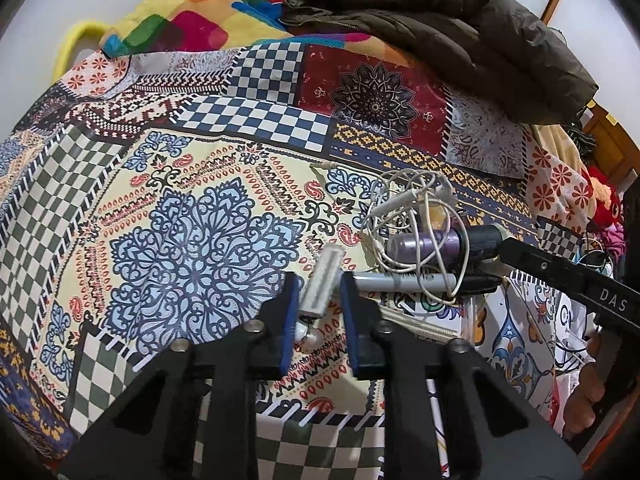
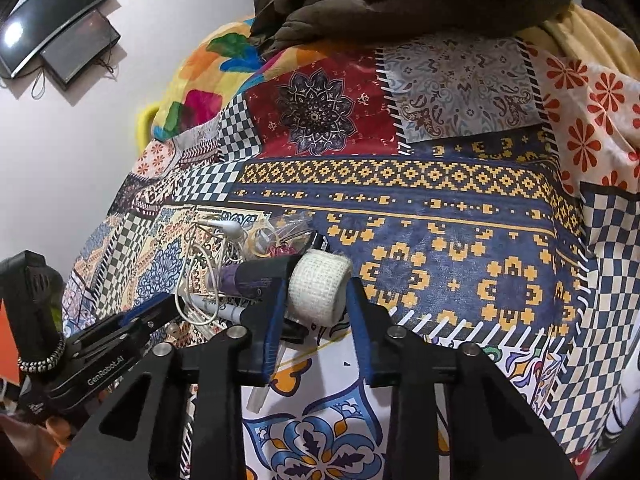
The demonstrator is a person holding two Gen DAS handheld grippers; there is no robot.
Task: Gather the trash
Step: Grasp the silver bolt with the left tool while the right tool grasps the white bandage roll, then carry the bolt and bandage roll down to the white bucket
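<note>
My left gripper [image 1: 319, 284] is open around a small white ribbed stick [image 1: 323, 285] lying on the patterned bedspread [image 1: 192, 240]; the pads stand beside it without touching. Just right of it lie a grey marker [image 1: 404, 281], a tangle of white earphones [image 1: 416, 216] and a purple bottle [image 1: 428, 245]. My right gripper [image 2: 316, 294] is shut on a white gauze bandage roll [image 2: 318, 292], right beside the same pile, where the earphones [image 2: 208, 256] and a clear bag of rubber bands [image 2: 276, 232] lie. The right gripper's arm [image 1: 560, 276] shows in the left wrist view, the left gripper [image 2: 152, 312] in the right.
A brown jacket [image 1: 440, 28] and a bright multicoloured blanket [image 1: 192, 12] are heaped at the far end of the bed. A white wall [image 2: 60, 152] runs along the left with black devices [image 2: 60, 28] mounted on it. A tile-print white cloth [image 2: 320, 420] lies under the right gripper.
</note>
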